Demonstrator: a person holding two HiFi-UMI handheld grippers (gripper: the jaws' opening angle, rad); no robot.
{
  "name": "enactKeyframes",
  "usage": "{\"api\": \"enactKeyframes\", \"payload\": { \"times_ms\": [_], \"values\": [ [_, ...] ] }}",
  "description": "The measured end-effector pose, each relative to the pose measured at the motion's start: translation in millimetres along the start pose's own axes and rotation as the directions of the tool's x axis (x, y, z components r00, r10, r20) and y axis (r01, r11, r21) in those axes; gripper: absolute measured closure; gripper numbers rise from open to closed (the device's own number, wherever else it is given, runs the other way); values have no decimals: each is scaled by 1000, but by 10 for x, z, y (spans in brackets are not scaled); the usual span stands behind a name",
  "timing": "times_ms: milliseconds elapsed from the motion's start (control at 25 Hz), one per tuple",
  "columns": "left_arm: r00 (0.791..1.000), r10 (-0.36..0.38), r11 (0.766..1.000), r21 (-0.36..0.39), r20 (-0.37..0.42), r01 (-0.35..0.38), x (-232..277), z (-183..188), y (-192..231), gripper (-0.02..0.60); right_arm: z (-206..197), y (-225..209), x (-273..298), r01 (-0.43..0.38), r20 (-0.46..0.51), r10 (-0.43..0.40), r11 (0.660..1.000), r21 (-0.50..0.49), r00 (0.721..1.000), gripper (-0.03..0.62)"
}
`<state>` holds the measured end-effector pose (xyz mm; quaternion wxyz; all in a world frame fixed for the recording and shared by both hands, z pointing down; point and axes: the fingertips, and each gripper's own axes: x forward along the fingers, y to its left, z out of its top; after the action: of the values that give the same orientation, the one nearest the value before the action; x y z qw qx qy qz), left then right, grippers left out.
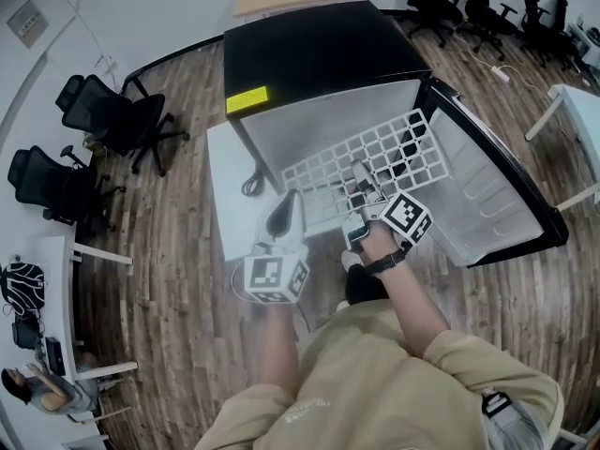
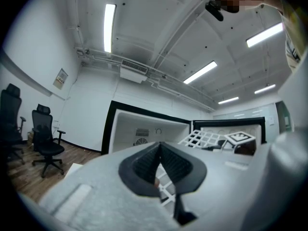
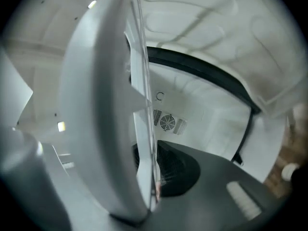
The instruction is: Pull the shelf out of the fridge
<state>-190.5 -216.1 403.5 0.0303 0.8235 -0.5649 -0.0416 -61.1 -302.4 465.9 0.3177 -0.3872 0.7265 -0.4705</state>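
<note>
The black mini fridge [image 1: 319, 54] stands open, its door [image 1: 497, 186] swung out to the right. The white wire shelf [image 1: 375, 153] is out in front of the opening, tilted. My right gripper [image 1: 359, 178] is shut on the shelf's near edge. In the right gripper view the shelf [image 3: 142, 105] runs edge-on between the jaws of that gripper [image 3: 155, 186]. My left gripper [image 1: 284, 216] sits at the shelf's near left corner. In the left gripper view its dark pads [image 2: 144, 165] meet at the tip, with shelf wire [image 2: 164, 186] showing between them.
A white panel [image 1: 230, 186] lies on the wood floor left of the fridge, with a cable [image 1: 251, 184] beside it. Black office chairs [image 1: 103, 111] stand at the left and more chairs [image 1: 469, 7] at the back right. A white desk [image 1: 577, 111] is on the right.
</note>
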Motion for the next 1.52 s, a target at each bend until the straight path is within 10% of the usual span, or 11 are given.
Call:
{"api": "enactKeyframes", "payload": {
  "times_ms": [160,320,800,1040,1520],
  "values": [
    [1000,4,1000,-1,6,-4,-45,-6,-41,580,94,193,-180,51,12,-50,923,-382,999,513],
    [999,38,999,4,9,-38,-47,-42,-47,580,136,309,-321,96,39,-97,711,-697,995,513],
    [994,106,993,56,26,-108,87,-50,-52,580,240,494,-562,118,75,-136,340,-933,988,516],
    [995,99,994,48,13,-100,166,-110,-127,580,334,455,-607,141,99,-151,294,-945,983,516],
    [994,108,991,78,13,-108,164,-134,-135,580,314,481,-599,121,83,-126,330,-936,989,516]
  ]
}}
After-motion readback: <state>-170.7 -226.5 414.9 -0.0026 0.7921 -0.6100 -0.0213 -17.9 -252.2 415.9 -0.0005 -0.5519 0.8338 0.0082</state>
